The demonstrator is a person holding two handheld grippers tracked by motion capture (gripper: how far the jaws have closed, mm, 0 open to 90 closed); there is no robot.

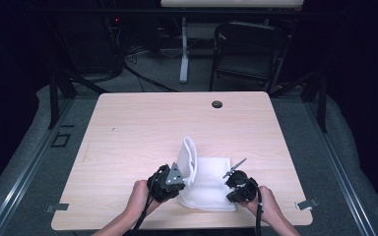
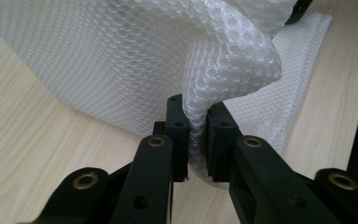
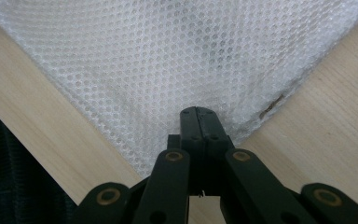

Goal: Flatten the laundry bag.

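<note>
A white bubble wrap sheet (image 1: 207, 183) is seen lying on the near half of the wooden counter (image 1: 142, 128), directly between the two grippers. The left gripper (image 1: 181, 179) is held at the sheet's left edge, and its jaws are clamped on a bunched fold of the bubble wrap. In the left gripper view the fold (image 2: 223, 70) is pinched between the two black pads and rises directly ahead of the fingertips, curling over above them. From the high view this lifted part is seen standing up just beyond the left gripper, while the rest of the sheet lies flat to that gripper's right.

The right gripper (image 1: 235, 183) is held at the sheet's near right corner. In the right gripper view its jaws are seen pressed together, with no visible gap between them. The corner of the bubble wrap (image 3: 186, 65) spreads out flat directly ahead of and to both sides of the fingertips, and its tip reaches the jaws; whether a thin edge is caught between them cannot be told. Bare counter is seen on either side of that corner.
</note>
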